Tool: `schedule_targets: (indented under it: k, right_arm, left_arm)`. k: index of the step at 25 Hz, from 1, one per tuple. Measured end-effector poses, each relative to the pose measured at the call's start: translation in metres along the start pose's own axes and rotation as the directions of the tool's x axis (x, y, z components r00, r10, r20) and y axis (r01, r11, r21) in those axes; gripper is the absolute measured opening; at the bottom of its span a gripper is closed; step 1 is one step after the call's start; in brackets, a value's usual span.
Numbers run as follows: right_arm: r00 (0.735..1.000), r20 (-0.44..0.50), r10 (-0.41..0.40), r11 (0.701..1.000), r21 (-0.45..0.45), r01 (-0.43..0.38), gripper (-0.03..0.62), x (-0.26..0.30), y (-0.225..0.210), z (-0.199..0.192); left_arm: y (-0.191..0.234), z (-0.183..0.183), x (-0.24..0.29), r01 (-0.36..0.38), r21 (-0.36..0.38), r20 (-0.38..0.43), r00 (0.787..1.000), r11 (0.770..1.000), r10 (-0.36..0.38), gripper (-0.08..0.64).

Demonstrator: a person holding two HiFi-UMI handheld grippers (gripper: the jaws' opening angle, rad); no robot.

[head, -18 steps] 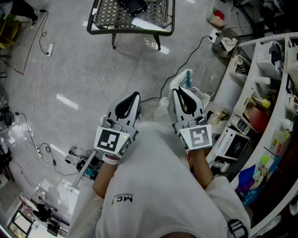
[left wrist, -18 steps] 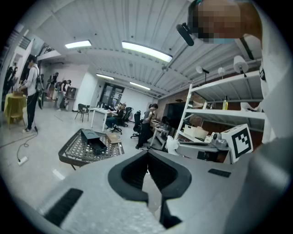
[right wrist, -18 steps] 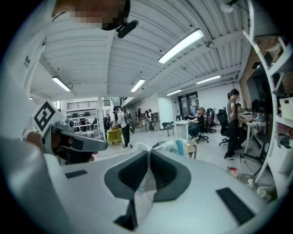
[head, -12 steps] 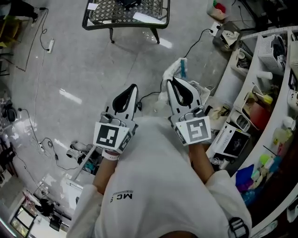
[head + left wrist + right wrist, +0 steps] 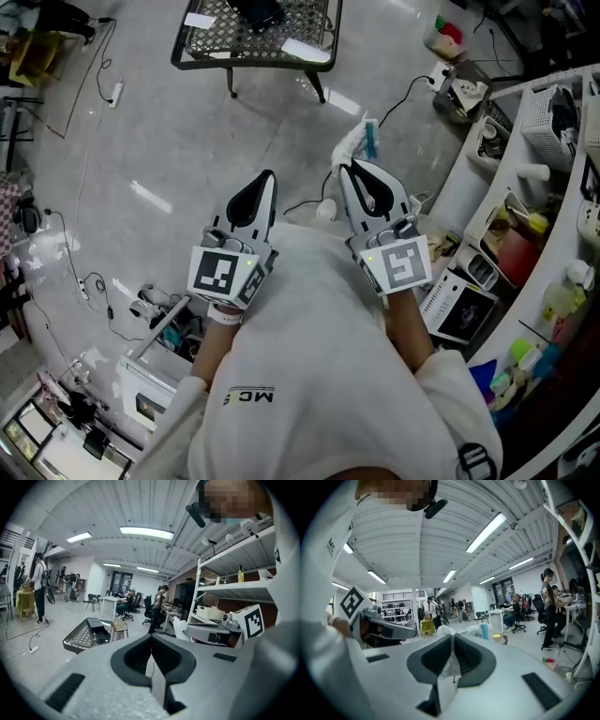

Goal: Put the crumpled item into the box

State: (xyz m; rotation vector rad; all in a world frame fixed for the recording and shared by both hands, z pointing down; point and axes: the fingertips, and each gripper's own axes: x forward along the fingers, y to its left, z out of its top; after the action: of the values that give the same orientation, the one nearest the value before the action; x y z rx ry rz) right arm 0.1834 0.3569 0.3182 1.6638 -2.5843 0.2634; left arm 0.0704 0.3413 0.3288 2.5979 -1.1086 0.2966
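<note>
My right gripper (image 5: 350,170) is shut on a crumpled white and blue item (image 5: 356,141), which sticks out past its tips above the floor. In the right gripper view the crumpled item (image 5: 474,631) bulges beyond the closed jaws of the right gripper (image 5: 452,641). To its left, at the same height, my left gripper (image 5: 269,177) is shut with nothing in it; in its own view the left gripper (image 5: 151,641) points toward a low mesh table (image 5: 79,641). On that table (image 5: 214,45) lie a black box (image 5: 255,11) and a small cardboard box (image 5: 119,625).
White shelves (image 5: 525,178) crowded with bottles and boxes run along the right. Cables (image 5: 89,112) and power strips (image 5: 439,82) trail over the grey floor. Gear lies on the floor at lower left (image 5: 155,314). People, desks and chairs (image 5: 117,603) stand far off.
The head view has shifted slightly. Both grippers keep nearly the same pose, and the right one has edged forward with the crumpled item still in it.
</note>
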Motion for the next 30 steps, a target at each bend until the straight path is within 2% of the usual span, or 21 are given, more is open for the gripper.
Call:
schedule_targets:
  k: [3, 6, 11, 14, 18, 21, 25, 30]
  right_arm:
    - [1.0, -0.008, 0.008, 1.0, 0.026, -0.008, 0.035, 0.007, -0.007, -0.006]
    - [0.999, -0.036, 0.011, 1.0, 0.027, -0.01, 0.035, 0.03, -0.012, -0.011]
    - [0.997, -0.076, 0.034, 0.999, 0.019, -0.032, 0.037, 0.09, -0.018, -0.012]
    - [0.995, -0.095, 0.016, 1.0, 0.006, -0.015, 0.035, 0.134, -0.032, -0.006]
    - [0.994, -0.11, 0.005, 1.0, -0.005, -0.006, 0.035, 0.203, -0.038, 0.01]
    - [0.995, -0.104, -0.007, 1.0, -0.023, 0.004, 0.037, 0.259, -0.041, 0.031]
    - [0.995, -0.094, -0.022, 1.0, -0.021, 0.02, 0.037, 0.322, -0.045, 0.049]
    - [0.996, -0.078, -0.038, 0.999, -0.038, 0.035, 0.037, 0.384, -0.053, 0.062]
  left_arm:
    - [0.005, 0.004, 0.012, -0.001, -0.007, 0.004, 1.0, 1.0, 0.001, 0.021]
    - [0.023, 0.003, 0.033, 0.013, -0.051, -0.005, 1.0, 0.999, -0.013, 0.021]
    - [0.073, 0.009, 0.065, 0.015, -0.089, -0.007, 1.0, 0.996, -0.015, 0.021]
    - [0.112, 0.031, 0.096, 0.03, -0.1, 0.028, 0.999, 0.995, -0.028, 0.021]
    - [0.173, 0.067, 0.126, 0.04, -0.086, 0.063, 0.997, 0.995, -0.034, 0.021]
    - [0.22, 0.092, 0.147, 0.045, -0.107, 0.068, 0.997, 0.993, -0.038, 0.021]
    - [0.265, 0.121, 0.167, 0.081, -0.063, 0.069, 0.995, 0.995, -0.076, 0.021]
    - [0.308, 0.135, 0.191, 0.102, -0.033, 0.053, 0.994, 0.994, -0.101, 0.021]
